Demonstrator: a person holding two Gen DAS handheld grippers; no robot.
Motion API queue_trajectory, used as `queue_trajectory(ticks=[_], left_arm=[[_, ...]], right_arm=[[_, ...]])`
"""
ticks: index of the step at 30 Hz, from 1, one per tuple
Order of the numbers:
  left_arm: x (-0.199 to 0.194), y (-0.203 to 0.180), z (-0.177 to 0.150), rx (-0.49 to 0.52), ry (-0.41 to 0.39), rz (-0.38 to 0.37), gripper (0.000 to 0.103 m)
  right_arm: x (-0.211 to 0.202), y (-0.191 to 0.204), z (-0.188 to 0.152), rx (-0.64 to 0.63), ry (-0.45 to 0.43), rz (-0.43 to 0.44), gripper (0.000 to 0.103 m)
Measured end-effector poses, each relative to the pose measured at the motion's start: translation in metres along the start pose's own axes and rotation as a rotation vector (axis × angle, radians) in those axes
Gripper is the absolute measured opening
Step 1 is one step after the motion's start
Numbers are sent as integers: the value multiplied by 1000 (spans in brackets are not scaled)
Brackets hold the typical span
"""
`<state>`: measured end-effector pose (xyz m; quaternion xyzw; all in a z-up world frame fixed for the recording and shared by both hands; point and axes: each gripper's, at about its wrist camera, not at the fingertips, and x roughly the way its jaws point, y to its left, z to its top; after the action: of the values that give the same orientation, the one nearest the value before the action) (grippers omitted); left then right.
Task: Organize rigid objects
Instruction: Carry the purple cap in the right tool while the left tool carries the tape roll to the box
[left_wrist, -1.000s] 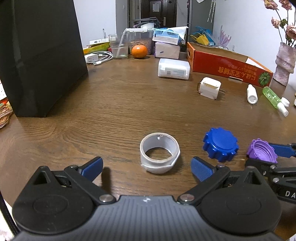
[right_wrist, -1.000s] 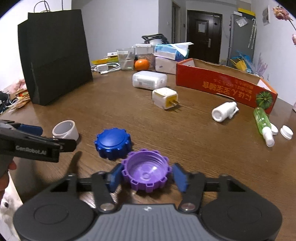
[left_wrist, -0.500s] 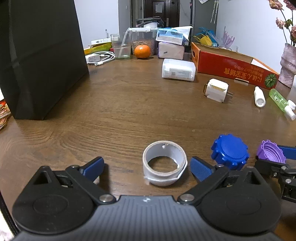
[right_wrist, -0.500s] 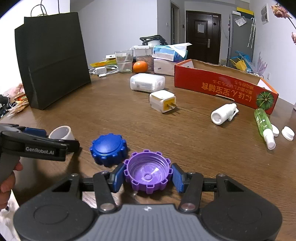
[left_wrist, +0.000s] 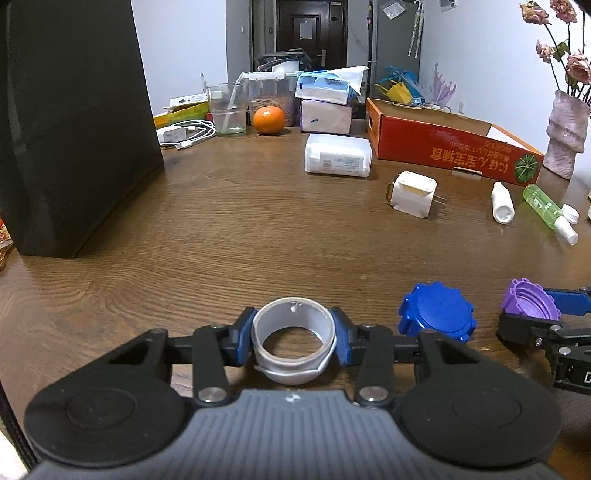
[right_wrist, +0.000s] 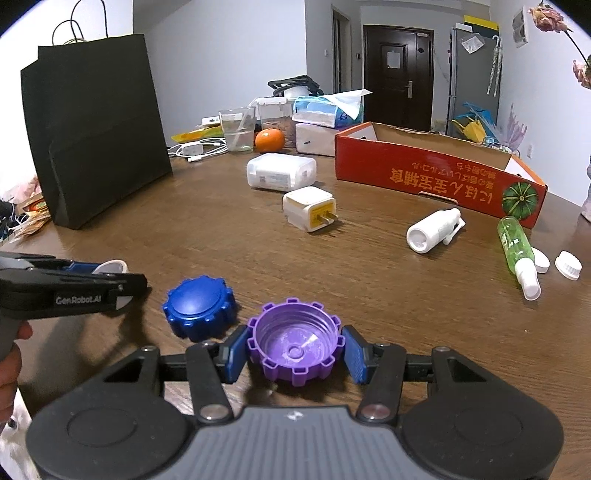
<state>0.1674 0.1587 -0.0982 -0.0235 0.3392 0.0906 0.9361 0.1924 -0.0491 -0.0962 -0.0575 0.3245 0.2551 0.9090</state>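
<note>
My left gripper (left_wrist: 293, 338) is shut on a grey tape roll (left_wrist: 293, 349) near the table's front edge; the blue pads press both its sides. My right gripper (right_wrist: 295, 350) is shut on a purple ridged cap (right_wrist: 295, 345), open side up. A blue ridged cap (right_wrist: 199, 306) lies flat on the wooden table between the two grippers; it also shows in the left wrist view (left_wrist: 436, 316). The left gripper shows side-on in the right wrist view (right_wrist: 74, 290), with the roll mostly hidden behind it. The purple cap shows in the left wrist view (left_wrist: 530, 300).
A white charger plug (right_wrist: 309, 208), white flat box (right_wrist: 281, 171), white bottle (right_wrist: 432, 230), green spray bottle (right_wrist: 515, 245) and two white caps (right_wrist: 568, 265) lie mid-table. A red cardboard box (right_wrist: 436, 173) stands at the back right, a black paper bag (right_wrist: 96, 147) at the left.
My left gripper has moved forward around the grey tape roll and closed on it. The right gripper still holds the purple cap, raised slightly.
</note>
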Motion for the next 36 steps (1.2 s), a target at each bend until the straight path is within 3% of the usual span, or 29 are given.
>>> queue_trajectory(ticks=[9,19,36], left_arm=[[4,-4,9,-6,14,-2,44],[1,-13,35,-4,-22,-10,44],[1,-62,93,9,-92,-119,43]], right_arm=[[-5,-10,4,12,-22,-8,53],[-15,-31,14,33,-65,-33,53],[-27,-83,52,62,-152,-106,53]])
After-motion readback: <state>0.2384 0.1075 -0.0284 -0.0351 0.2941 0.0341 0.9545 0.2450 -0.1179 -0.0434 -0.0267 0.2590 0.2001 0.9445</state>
